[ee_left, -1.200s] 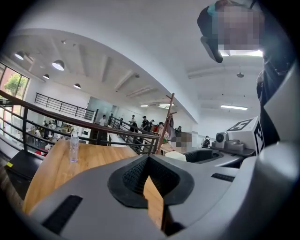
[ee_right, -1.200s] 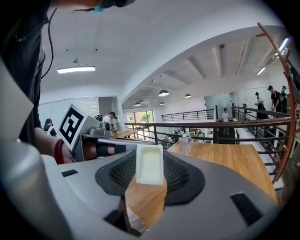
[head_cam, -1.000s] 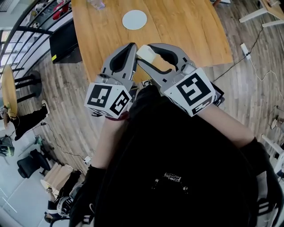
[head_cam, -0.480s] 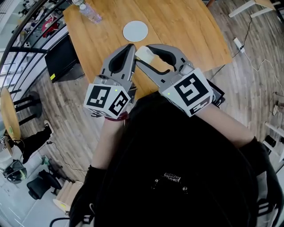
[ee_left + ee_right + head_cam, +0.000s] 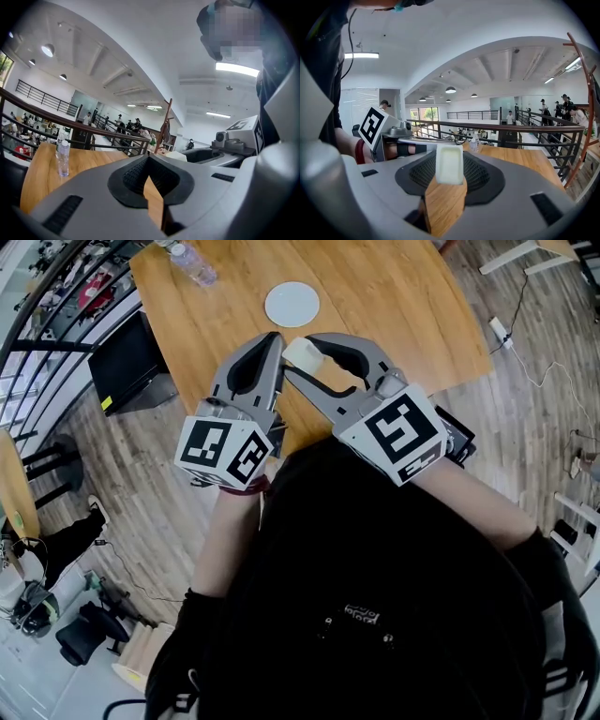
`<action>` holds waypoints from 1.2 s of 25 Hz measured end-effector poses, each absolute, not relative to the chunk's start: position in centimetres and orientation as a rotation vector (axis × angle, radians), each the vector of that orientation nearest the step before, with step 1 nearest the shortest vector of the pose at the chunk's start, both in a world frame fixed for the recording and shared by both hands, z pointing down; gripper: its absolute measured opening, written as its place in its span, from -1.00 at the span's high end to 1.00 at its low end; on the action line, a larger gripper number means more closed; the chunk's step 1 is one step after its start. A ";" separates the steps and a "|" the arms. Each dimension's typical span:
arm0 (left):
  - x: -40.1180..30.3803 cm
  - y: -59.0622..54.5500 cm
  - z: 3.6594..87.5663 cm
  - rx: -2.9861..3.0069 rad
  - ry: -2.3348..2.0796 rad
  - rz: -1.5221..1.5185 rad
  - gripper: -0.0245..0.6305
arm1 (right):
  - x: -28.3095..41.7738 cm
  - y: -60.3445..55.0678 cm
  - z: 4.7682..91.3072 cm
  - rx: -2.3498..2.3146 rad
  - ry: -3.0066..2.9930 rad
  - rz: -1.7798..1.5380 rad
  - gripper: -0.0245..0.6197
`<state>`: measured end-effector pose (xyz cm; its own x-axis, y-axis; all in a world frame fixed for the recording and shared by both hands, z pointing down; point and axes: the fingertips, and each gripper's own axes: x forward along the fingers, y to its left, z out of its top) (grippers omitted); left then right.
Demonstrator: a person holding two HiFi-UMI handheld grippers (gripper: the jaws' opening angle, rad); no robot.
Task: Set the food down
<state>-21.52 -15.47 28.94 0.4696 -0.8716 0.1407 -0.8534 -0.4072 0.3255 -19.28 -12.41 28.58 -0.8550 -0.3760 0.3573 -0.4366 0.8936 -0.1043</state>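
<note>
left gripper [image 5: 273,341] is pressed together with nothing in it, its tips just beside my right gripper [image 5: 296,352]. that one pinches the pale block of food [image 5: 307,355] at its very tips, over the near part of the wooden table [image 5: 403,296]. a white plate [image 5: 292,304] lies farther on.

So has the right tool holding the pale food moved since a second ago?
Yes: the right tool with the food has come closer to the white plate.
</note>
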 end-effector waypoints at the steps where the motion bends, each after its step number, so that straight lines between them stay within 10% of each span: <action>1: -21.6 -15.6 28.9 2.371 -1.460 -0.067 0.91 | -19.3 -12.6 28.5 0.597 -2.733 0.260 0.36; 30: -23.7 -20.9 28.8 2.274 -1.628 -0.029 0.91 | -21.0 -18.2 28.5 0.395 -2.790 0.249 0.36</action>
<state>-23.66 -20.88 28.78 0.3418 -0.9223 0.1805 -0.9152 -0.2831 0.2867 -21.03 -18.16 28.45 -0.9134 -0.2419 0.3274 -0.2961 0.9467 -0.1265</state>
